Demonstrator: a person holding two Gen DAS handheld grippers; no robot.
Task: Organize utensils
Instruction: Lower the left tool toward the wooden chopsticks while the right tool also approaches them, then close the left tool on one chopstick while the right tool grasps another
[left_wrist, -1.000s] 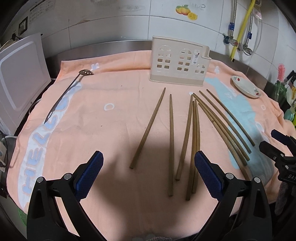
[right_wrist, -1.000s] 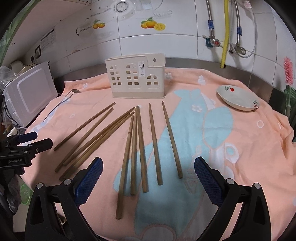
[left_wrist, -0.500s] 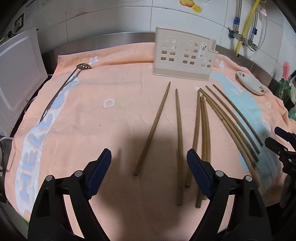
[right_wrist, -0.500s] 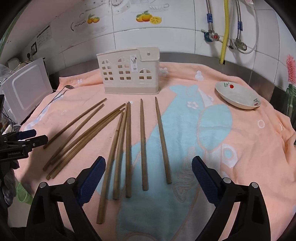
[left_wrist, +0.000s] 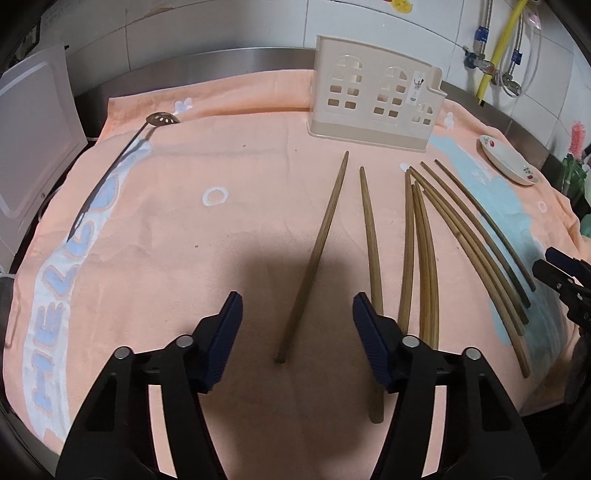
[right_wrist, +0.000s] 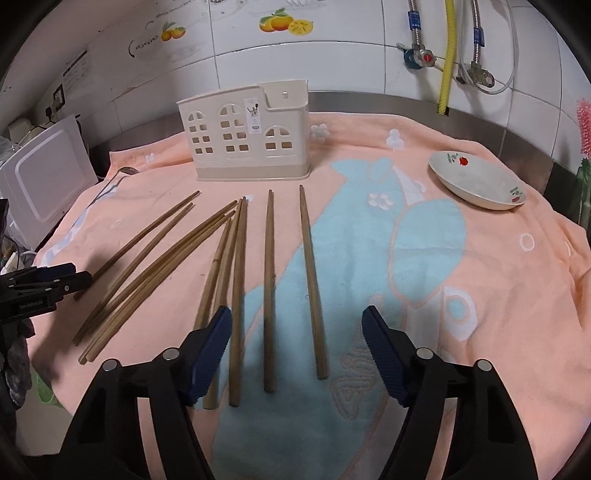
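Observation:
Several brown wooden chopsticks lie side by side on an orange towel (left_wrist: 184, 240). My left gripper (left_wrist: 297, 317) hovers low over the leftmost chopstick (left_wrist: 317, 243), whose near end lies between the blue pads. Its jaws are closing and the pads touch nothing. My right gripper (right_wrist: 297, 321) hovers over the two rightmost chopsticks (right_wrist: 269, 280), which lie between its pads untouched, and its jaws are closing too. A cream utensil holder (left_wrist: 373, 107) with window cut-outs stands upright behind the chopsticks, also in the right wrist view (right_wrist: 251, 136). A slotted metal spoon (left_wrist: 162, 119) lies at the far left.
A white dish with red flowers (right_wrist: 476, 181) sits at the right on the towel. A white appliance (right_wrist: 44, 173) stands off the left edge. Pipes and a yellow hose (right_wrist: 447, 55) hang on the tiled wall behind. The towel's near edge drops off just below the grippers.
Both grippers have come forward and lower over the near ends of the chopsticks. The pads of each now stand clearly closer together. Nothing on the towel has moved.

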